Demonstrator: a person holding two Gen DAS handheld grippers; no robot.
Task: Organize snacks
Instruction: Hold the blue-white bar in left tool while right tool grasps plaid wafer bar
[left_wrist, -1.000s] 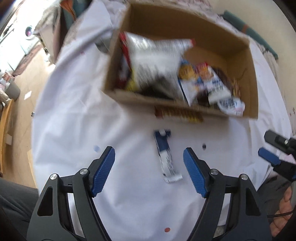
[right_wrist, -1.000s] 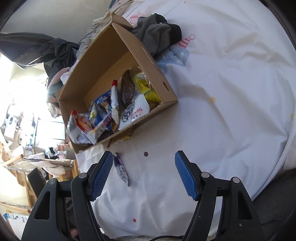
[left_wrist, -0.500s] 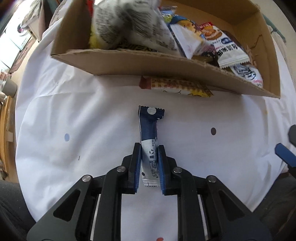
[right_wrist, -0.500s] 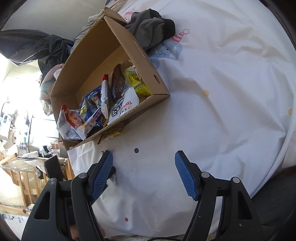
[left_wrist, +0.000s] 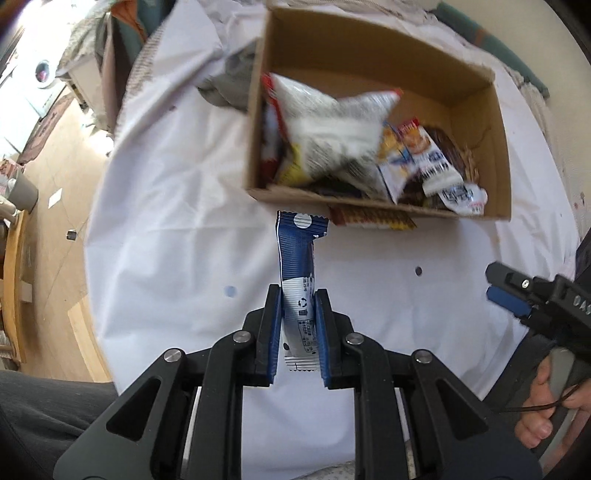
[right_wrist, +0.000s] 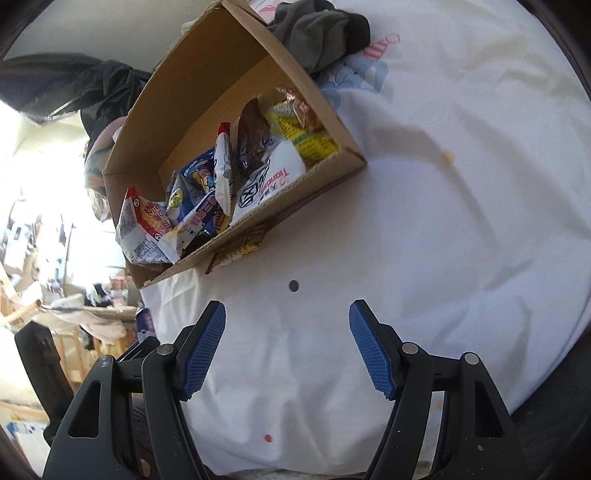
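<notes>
Snack stick (left_wrist: 297, 273), the blue-and-white wrapper, is pinched at its lower end by the left gripper (left_wrist: 298, 332), long axis running straight out toward 12 o'clock. The cardboard box (left_wrist: 495, 122) of snacks sits right past its tip, also at 12, so I'd guess it just needs carrying forward and dropping in. The left hand is clearly the closer one. Right gripper (right_wrist: 288, 347) is spread wide with nothing in it, hovering over the white cloth (right_wrist: 443, 240). Only the left view shows the stick; the right view shows the box's contents more sharply, plus a yellow-brown packet (right_wrist: 236, 253) lying against the box's outside wall.
</notes>
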